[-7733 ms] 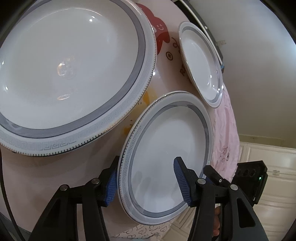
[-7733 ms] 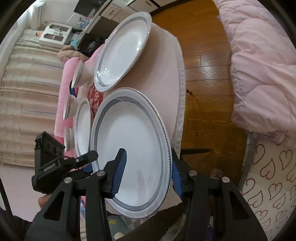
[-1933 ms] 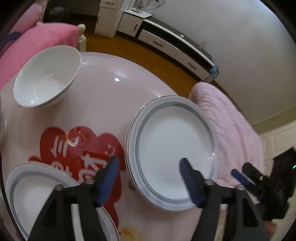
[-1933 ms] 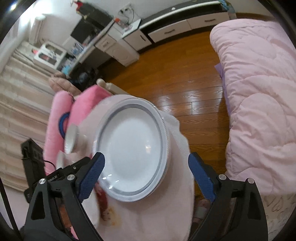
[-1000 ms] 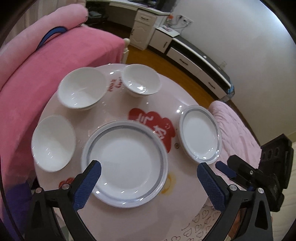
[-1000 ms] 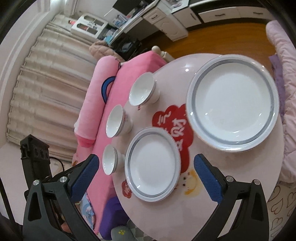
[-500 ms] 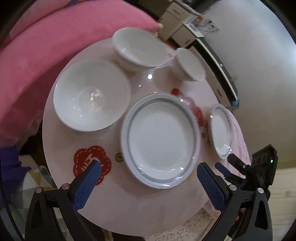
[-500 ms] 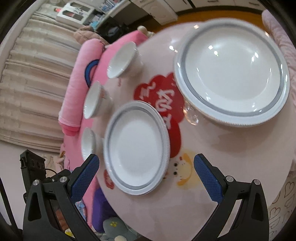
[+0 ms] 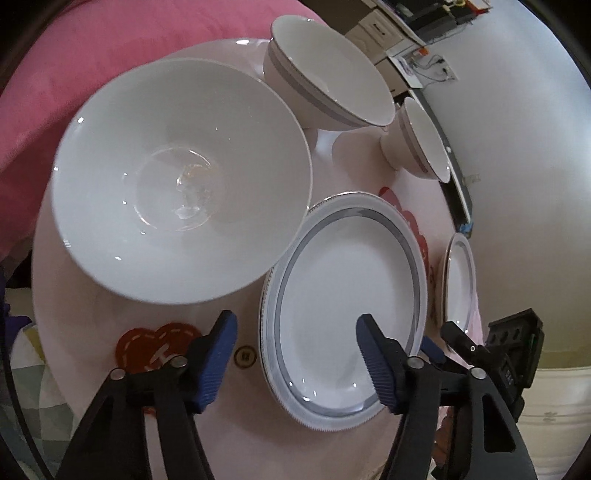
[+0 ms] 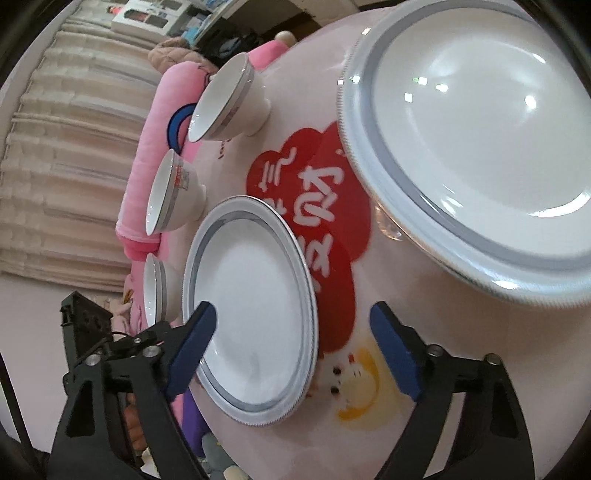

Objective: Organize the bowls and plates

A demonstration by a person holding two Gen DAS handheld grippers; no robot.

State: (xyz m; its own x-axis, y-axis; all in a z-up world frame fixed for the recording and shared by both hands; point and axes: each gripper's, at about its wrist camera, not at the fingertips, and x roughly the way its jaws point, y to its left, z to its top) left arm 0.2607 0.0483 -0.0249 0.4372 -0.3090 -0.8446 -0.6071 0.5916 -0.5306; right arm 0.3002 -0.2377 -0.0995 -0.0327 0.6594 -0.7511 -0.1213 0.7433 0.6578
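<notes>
A grey-rimmed plate lies on the round pink table and also shows in the right wrist view. My left gripper is open and empty, its jaws straddling the plate's near left rim. My right gripper is open and empty over the same plate from the other side. A larger plate stack sits at right, seen edge-on in the left view. Three white bowls stand behind: a big one, a second, a third.
A pink cushion borders the table's far side. Red cloud print marks the table's middle. The bowls line the table's left edge in the right wrist view. Cabinets stand in the background.
Both grippers have dropped from high above the table to close over the smaller plate. Their jaws have narrowed from wide open. Earlier two plates were stacked into the large pile.
</notes>
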